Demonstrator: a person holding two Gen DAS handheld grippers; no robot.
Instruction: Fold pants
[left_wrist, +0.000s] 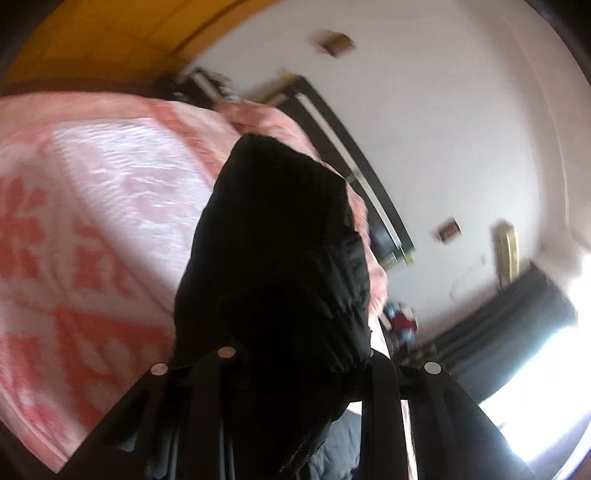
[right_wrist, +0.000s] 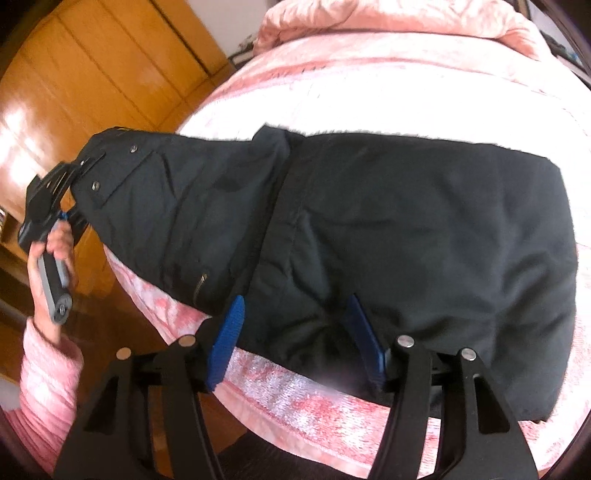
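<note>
1. I see the black pants (right_wrist: 406, 229) spread across the bed, over a pink patterned blanket (right_wrist: 369, 103), with most of the cloth lying flat toward the right side of the right wrist view.
2. My left hand-held gripper (right_wrist: 79, 168) is pinching the pants at their far left end, near two metal snaps (right_wrist: 96, 184) on a pocket flap, and that end is lifted off the bed's edge.
3. The left hand (right_wrist: 51, 251), in a pink sleeve (right_wrist: 48, 384), grips the handle of that tool over the wooden floor (right_wrist: 33, 122).
4. In the left wrist view the same black pants (left_wrist: 280, 266) fill the middle, bunched between the fingers and hiding the tips, and the picture is blurred.
5. My right hand-held gripper (right_wrist: 295, 332) stands spread wide, its blue pads (right_wrist: 231, 332) apart at the near edge of the pants; the left pad lies beside the hem and the right pad against the cloth, with nothing pinched.
6. A small zipper (right_wrist: 202, 285) shows on the pants just above the left pad.
7. A wooden wardrobe (right_wrist: 122, 62) stands beyond the bed's left side.
</note>
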